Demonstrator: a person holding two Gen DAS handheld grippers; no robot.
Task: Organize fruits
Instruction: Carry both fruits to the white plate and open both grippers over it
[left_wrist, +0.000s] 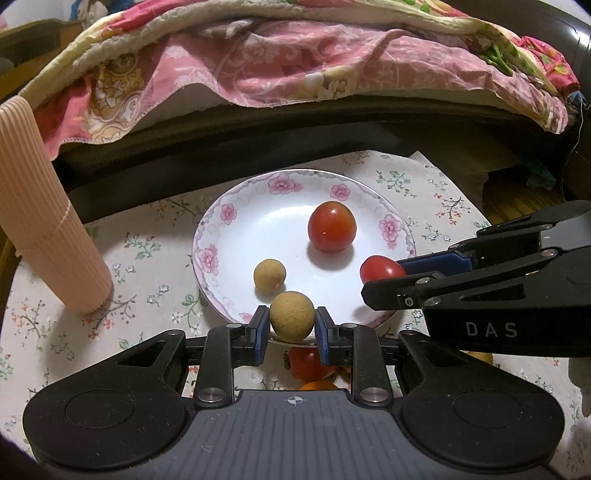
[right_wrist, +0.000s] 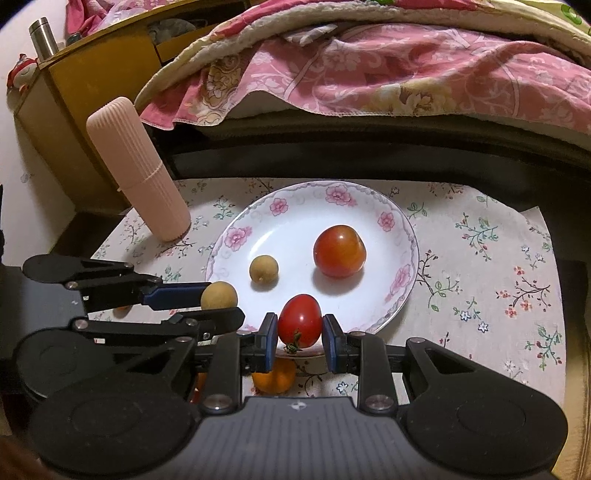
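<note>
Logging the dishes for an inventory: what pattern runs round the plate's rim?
Pink flowers linked by a grey scrolled border on the white plate; clearest in the right wrist view.

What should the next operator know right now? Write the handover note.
Left gripper: shut on a tan longan, held over the plate's near rim.
Right gripper: shut on a small red tomato, also at the near rim.
On the floral plate: a larger tomato and a second longan.
Done: two fruits plated.
Left: release both held fruits onto the plate, then fetch the orange fruit on the cloth below the right gripper. More fruit lies there, partly hidden.
</note>
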